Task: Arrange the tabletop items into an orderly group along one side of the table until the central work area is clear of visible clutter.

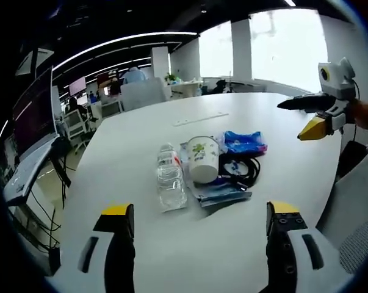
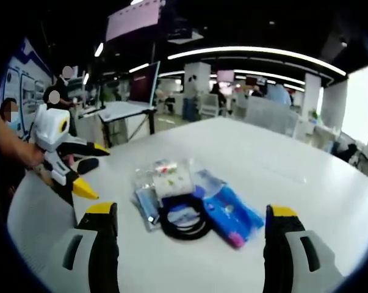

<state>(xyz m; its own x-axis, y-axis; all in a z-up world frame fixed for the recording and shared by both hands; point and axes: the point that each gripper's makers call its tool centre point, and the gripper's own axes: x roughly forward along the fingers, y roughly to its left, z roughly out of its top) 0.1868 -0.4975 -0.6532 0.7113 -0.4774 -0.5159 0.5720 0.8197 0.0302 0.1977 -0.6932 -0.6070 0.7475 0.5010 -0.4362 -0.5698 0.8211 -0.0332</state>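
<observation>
Lying clustered on the white worktop [image 1: 135, 152]: one paper cup [image 1: 203, 158], taken as landmark.

- Clear water bottle [image 1: 170, 178]: on its side, just beside the cup, on the cup's left in the left gripper view.
- Coiled black cable [image 1: 241, 169]: touching the cup on the opposite side from the bottle; in the right gripper view the coil [image 2: 185, 220] lies in front of the cup [image 2: 172, 180].
- Blue packet [image 1: 245, 142]: beyond the cable, near the cup; in the right gripper view [image 2: 231, 214] it lies just beside the coil.
- Clear plastic pouches [image 1: 217, 190]: under and around the cup.
- Left claw [image 1: 199, 223]: jaws spread wide, holding nothing, short of the cup.
- Right claw [image 2: 190, 226]: jaws spread wide, holding nothing, near the coil; seen in the left gripper view [image 1: 306, 119] well apart from the cup.
</observation>
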